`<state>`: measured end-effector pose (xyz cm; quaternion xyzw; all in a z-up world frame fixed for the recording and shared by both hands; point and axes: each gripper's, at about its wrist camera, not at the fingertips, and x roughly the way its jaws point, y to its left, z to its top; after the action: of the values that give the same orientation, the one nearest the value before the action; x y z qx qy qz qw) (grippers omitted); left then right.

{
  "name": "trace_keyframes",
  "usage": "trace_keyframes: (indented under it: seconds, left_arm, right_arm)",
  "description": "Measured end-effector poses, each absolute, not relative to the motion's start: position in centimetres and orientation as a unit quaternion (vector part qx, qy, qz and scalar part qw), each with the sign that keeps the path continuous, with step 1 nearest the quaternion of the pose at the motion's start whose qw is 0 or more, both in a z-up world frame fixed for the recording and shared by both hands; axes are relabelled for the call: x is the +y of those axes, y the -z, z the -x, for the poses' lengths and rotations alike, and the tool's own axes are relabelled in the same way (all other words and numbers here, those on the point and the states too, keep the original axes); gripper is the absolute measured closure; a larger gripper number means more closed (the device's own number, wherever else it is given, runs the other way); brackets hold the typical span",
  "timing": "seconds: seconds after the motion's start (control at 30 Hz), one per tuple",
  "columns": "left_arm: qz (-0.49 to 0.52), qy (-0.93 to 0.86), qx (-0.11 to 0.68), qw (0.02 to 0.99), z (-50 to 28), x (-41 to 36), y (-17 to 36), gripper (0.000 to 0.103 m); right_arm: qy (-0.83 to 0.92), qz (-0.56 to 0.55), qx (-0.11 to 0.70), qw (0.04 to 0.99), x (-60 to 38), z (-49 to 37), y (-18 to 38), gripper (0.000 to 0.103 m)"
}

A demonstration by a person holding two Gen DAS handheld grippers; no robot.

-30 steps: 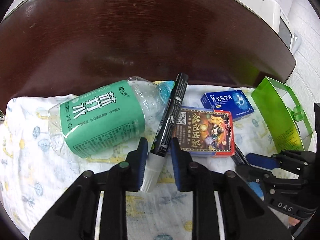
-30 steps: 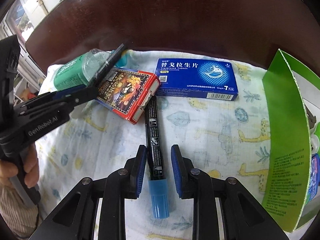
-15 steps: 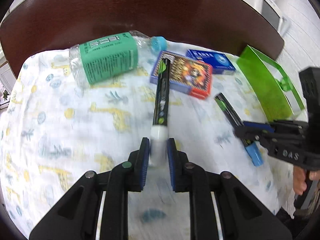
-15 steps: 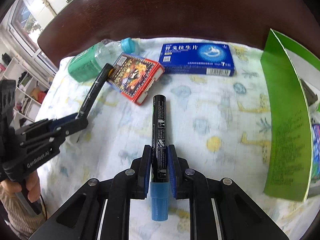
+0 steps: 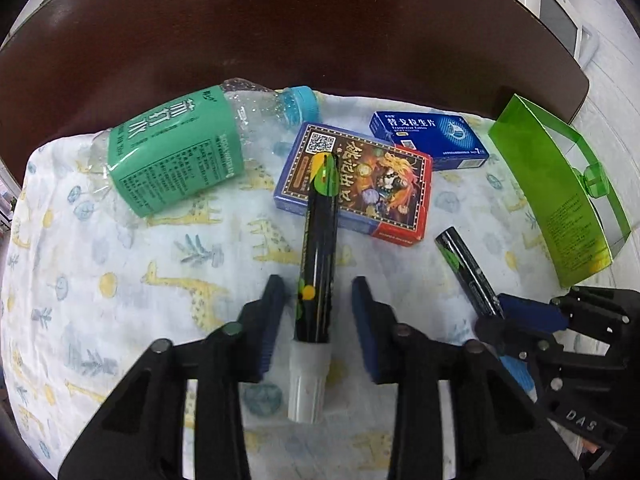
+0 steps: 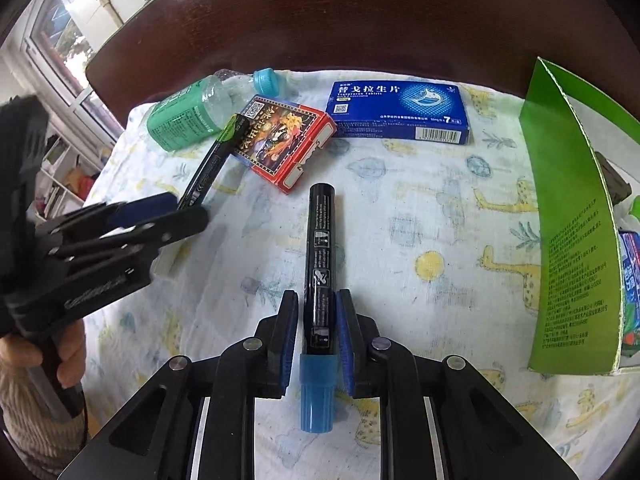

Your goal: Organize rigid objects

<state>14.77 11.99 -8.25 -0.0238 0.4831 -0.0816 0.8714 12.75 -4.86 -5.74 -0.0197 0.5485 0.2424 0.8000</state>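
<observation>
A black marker with a white cap [image 5: 317,256] lies between the wide-apart jaws of my left gripper [image 5: 319,300], which is open; its far end rests on the card box [image 5: 360,186]. My right gripper [image 6: 318,320] is shut on a black marker with a blue cap [image 6: 320,264]. That marker [image 5: 466,270] and gripper also show in the left wrist view, the left gripper [image 6: 160,216] in the right wrist view. A green-labelled bottle [image 5: 176,156] and a blue tablet box [image 5: 430,140] lie on the patterned cloth [image 5: 120,280].
A green open carton [image 6: 572,240] stands at the right edge of the cloth, with packets behind it. The dark wooden table [image 5: 280,32] extends behind the cloth. A white appliance [image 5: 560,12] stands at the far right.
My left gripper has opened and let go of the white-capped marker, which now rests on the cloth and card box. My right gripper stays shut on the blue-capped marker.
</observation>
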Motion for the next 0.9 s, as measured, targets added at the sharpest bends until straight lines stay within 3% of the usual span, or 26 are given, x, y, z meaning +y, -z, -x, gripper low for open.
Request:
trace_keyframes:
  seconds: [0.53, 0.9]
  left_arm:
    - [0.043, 0.125, 0.446, 0.885, -11.5, 9.6, 3.3, 0.089]
    - [-0.014, 0.201, 0.412, 0.889, -12.5, -0.7, -0.9, 0.089]
  right_arm:
    - [-0.257, -0.02, 0.512, 0.82, -6.5, -12.6, 2.7, 0.085]
    - [-0.202, -0.076, 0.415, 0.884, -15.3, -12.5, -4.2, 0.085]
